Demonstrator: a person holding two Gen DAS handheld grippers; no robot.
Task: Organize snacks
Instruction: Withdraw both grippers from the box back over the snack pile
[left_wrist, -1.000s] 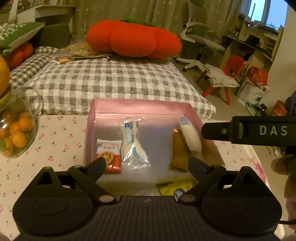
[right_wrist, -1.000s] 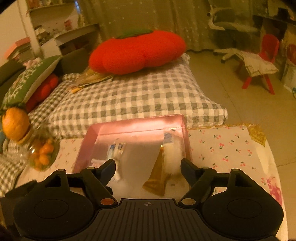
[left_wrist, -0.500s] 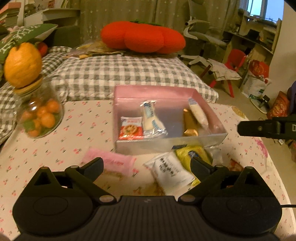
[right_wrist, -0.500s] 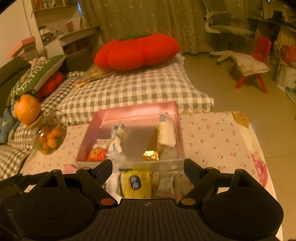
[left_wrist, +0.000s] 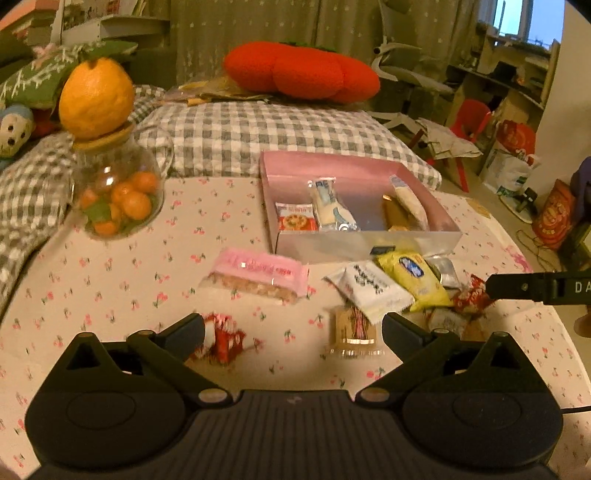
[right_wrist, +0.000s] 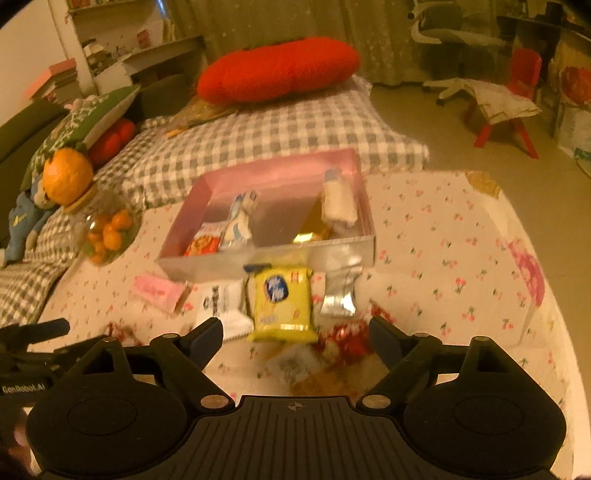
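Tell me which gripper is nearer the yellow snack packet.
Right. The right gripper has the yellow snack packet just ahead, between its open jaws. The left gripper, also open, sits farther left, with the packet off to its right.

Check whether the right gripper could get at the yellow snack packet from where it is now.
Probably yes. The right gripper is open and empty, and the yellow snack packet lies flat just ahead of it on top of the loose pile, nothing covering it, though the white packet lies close beside it.

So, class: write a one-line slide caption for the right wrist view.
Open right gripper above loose snack packets beside a pink box.
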